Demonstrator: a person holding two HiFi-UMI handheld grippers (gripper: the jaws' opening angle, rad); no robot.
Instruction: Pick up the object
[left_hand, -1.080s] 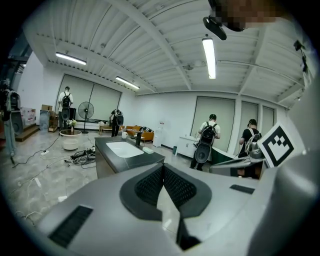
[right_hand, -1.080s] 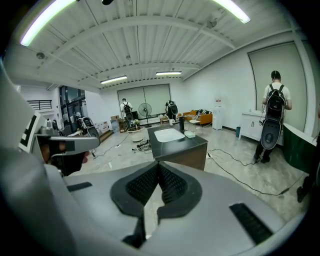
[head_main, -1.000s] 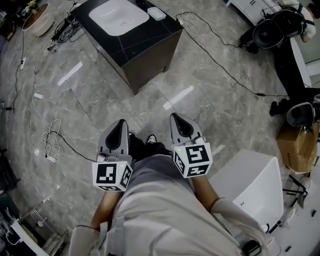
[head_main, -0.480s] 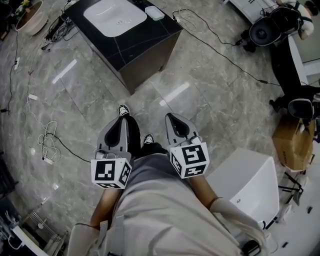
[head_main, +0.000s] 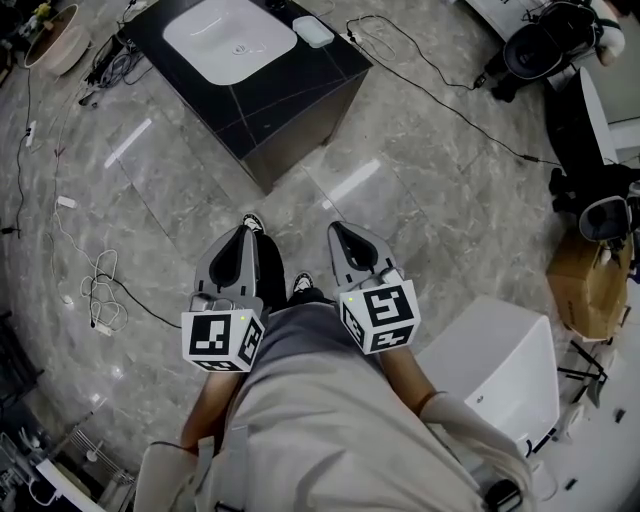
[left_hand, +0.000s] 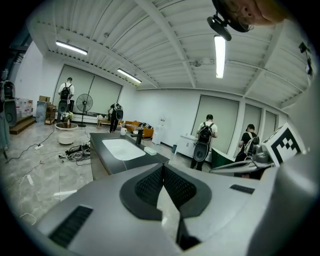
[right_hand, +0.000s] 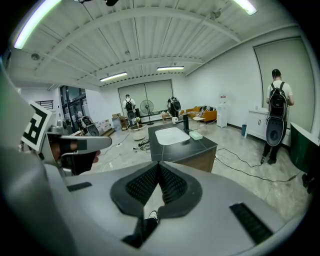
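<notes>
A black counter with a white sunken basin stands on the floor ahead of me. A small pale box lies on its top beside the basin. The right gripper view shows the same counter, basin and box some way off. My left gripper and right gripper are held side by side at waist height, well short of the counter. Both are shut with nothing between the pads, as the left gripper and right gripper views confirm.
Loose cables trail over the grey stone floor at the left and a black cord runs at the right. A white cabinet stands close at my right, a cardboard box beyond it. People with backpacks stand farther off.
The person has stepped forward, one shoe now showing ahead of the left gripper. The counter sits slightly nearer and more central. Both grippers stay shut and empty.
</notes>
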